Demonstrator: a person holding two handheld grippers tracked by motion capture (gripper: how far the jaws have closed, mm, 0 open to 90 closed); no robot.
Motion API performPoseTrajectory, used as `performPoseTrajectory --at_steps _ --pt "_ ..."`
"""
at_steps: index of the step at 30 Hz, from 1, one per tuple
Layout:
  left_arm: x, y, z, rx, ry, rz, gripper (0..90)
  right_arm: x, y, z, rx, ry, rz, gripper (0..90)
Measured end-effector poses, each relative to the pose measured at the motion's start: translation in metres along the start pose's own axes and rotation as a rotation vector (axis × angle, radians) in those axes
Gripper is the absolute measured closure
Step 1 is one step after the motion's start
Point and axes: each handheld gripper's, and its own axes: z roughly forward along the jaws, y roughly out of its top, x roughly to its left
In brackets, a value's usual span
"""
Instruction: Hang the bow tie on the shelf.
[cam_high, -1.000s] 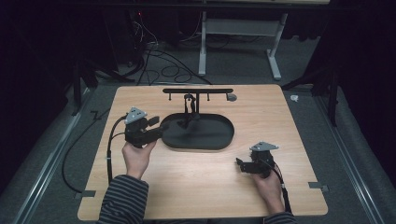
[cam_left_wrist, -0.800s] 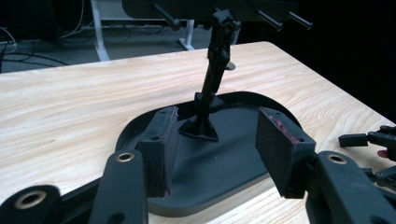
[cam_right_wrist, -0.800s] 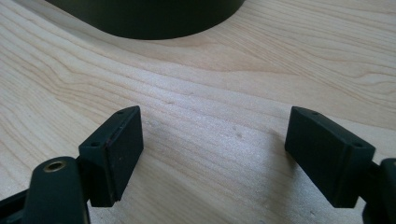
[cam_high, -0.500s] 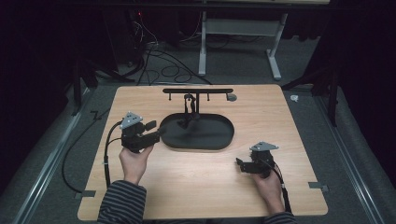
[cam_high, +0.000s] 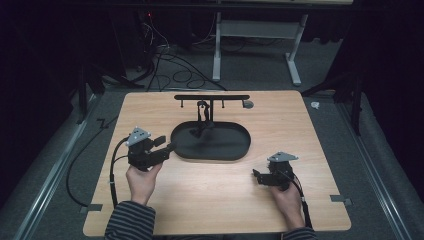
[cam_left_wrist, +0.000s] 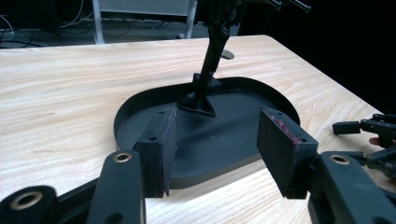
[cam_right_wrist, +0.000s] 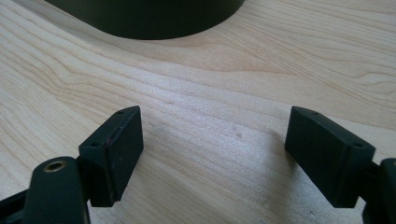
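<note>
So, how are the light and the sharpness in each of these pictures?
High view: the wooden table is lit, the room around it is dark, and the black tray shows little detail. Left gripper view: the tray is fairly sharp, the near pads are soft, and a bright patch lies on the wood below its rim. Right gripper view: even light, clear wood grain, slightly blurred pads.

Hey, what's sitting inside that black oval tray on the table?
A black stand rises from the back of the tray, its foot planted on the tray floor, carrying a crossbar with small pegs. The rest of the floor looks bare, though the dark surface could hide small things.
</note>
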Motion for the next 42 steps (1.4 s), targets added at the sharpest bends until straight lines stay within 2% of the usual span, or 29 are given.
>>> performPoseTrajectory --at_steps 12,13,17,21,26,30,42 --pt "-0.001 -0.015 -0.007 -0.002 0.008 -0.018 47.4 0.000 0.000 0.000 0.000 0.000 0.000 20.6" --pt "-0.002 -0.022 -0.008 0.000 0.015 -0.023 47.3 0.000 0.000 0.000 0.000 0.000 0.000 20.6" --pt "-0.004 -0.031 -0.002 0.029 0.019 -0.024 47.2 0.000 0.000 0.000 0.001 0.001 0.001 20.6" --pt "-0.005 -0.034 -0.001 0.034 0.019 -0.020 46.9 0.000 0.000 0.000 0.001 0.001 0.001 20.6" --pt "-0.003 -0.040 0.002 0.044 0.025 -0.034 46.8 0.000 0.000 0.000 0.001 0.001 0.000 20.6" --pt "-0.003 -0.045 -0.001 0.045 0.041 -0.015 46.6 0.000 0.000 0.000 0.000 0.001 0.000 20.6" --pt "0.003 -0.064 -0.009 0.045 0.059 -0.061 46.3 0.000 0.000 0.000 0.001 0.000 0.001 20.6"
